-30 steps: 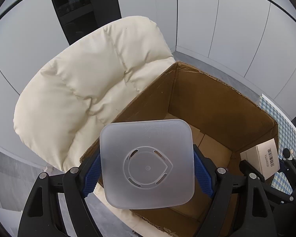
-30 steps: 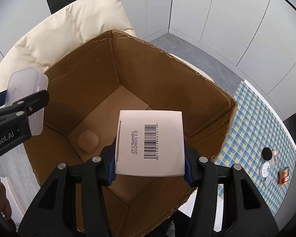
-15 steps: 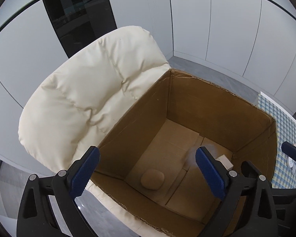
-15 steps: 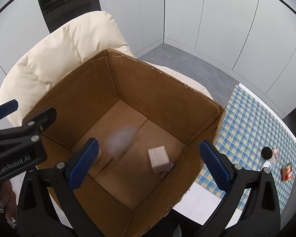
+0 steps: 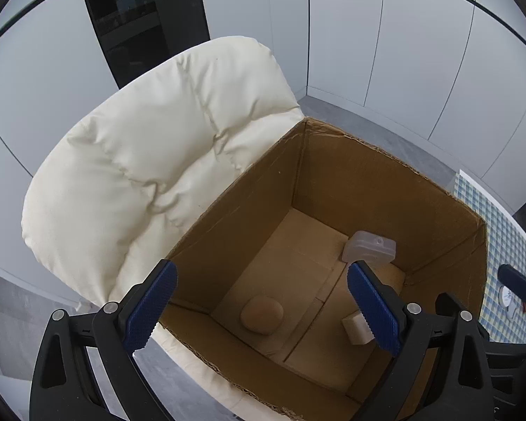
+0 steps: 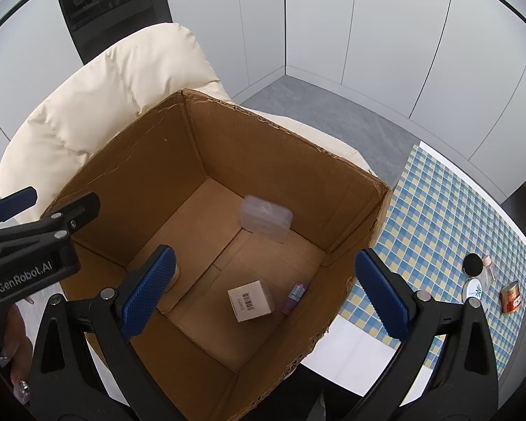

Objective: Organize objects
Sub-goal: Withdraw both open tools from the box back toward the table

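An open cardboard box rests on a cream padded chair. On its floor lie a clear plastic case leaning at the far wall, a small white carton with a barcode, a round tan puff and a small pink tube. My left gripper hangs open above the box's near-left side, holding nothing. My right gripper hangs open over the box's middle, also holding nothing. The left gripper's black body shows at the left of the right wrist view.
The cream chair back rises behind and left of the box. To the right lies a blue-and-yellow checked cloth with a black round lid, a white disc and a small red tin. A hand shows at lower left.
Both grippers opened. The clear case dropped from the left one and the white carton from the right one; both now lie on the box floor.
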A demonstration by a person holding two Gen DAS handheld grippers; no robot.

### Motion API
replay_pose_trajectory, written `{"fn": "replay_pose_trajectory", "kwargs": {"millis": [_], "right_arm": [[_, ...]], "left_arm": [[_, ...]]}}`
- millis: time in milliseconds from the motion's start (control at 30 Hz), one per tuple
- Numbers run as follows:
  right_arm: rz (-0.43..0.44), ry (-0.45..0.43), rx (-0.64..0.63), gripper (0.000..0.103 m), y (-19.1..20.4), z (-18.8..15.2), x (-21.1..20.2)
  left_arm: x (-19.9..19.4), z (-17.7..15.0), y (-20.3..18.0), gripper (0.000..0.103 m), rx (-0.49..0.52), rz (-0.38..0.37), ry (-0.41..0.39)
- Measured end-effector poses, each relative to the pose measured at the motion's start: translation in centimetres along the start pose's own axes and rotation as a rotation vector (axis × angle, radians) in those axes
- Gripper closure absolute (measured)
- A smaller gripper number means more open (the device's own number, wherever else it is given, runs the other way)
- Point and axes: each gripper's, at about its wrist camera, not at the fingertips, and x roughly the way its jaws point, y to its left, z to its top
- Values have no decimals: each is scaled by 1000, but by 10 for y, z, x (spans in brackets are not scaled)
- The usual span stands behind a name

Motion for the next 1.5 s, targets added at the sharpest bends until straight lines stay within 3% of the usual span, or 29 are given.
{"fn": "replay_pose_trajectory", "kwargs": {"millis": [300,400,767,1000,1500], "right_arm": [[32,22,16,0,-1,-7,-3],[38,27,20,0,0,-10,-9],[35,47,-8,0,0,-21,-42],[35,26,12,0,-3,-34,-77],[-1,-27,53,0,-9,-92,-173]], "left_arm": [[4,-2,12,5,-66,-50,42],[-3,-2,13,6,-34,-49,37],[-66,-21,8,6,90,-28,-18],[-102,-41,16,6,73,-60,-9],[-184,-99,42,6,34,-31,-38]]}}
